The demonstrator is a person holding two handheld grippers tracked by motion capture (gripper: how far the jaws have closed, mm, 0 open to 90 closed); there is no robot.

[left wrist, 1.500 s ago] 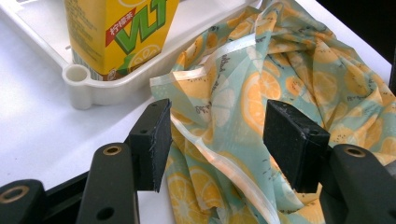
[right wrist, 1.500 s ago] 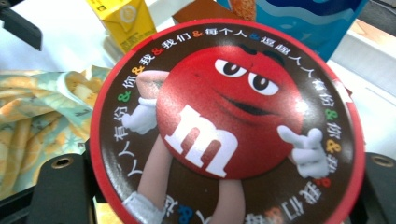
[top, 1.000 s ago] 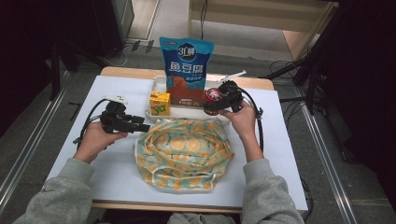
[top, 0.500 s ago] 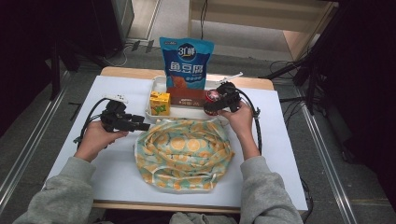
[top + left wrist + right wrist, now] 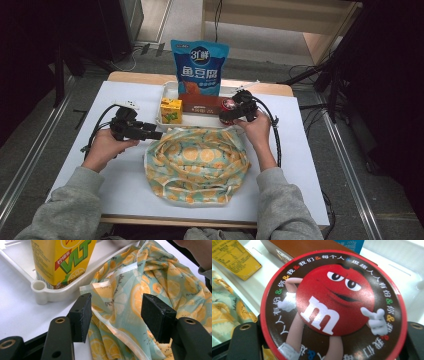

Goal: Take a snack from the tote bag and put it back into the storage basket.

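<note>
Not much has shifted since a second ago, honestly: our right gripper (image 5: 231, 111) has slid a touch toward the bag end of the tray, and the left one looks parked in the same spot.

So where we're at: the right gripper's jaws are clamped on the round candy tin (image 5: 334, 307) with the red lid (the red cartoon candy mascot is staring right at us in the right gripper view). In the high view the tin (image 5: 228, 105) is at the right end of the white tray (image 5: 168, 90), near the brown box (image 5: 200, 104); we can't tell whether it's lifted clear or resting on the tray floor. The yellow lemon tea carton (image 5: 171, 110) stands at the tray's left end, with the big blue snack bag (image 5: 200, 67) upright behind everything.

Our left gripper (image 5: 116, 315) has its jaws spread wide, one on each side of the hemmed edge of the orange-print cloth bag (image 5: 140, 292), not pinching yet. That bag (image 5: 196, 162) lies flattish on the table just in front of the tray.

Our read is that we're at the pick-and-load step: tin gripped, bag not yet held open. Next move probably calls for the left jaws to close on that hem and lift it so the mouth gapes, then for the right to carry the tin across and lower it in. Floppy fabric, so the grip on the hem needs to be solid.
</note>
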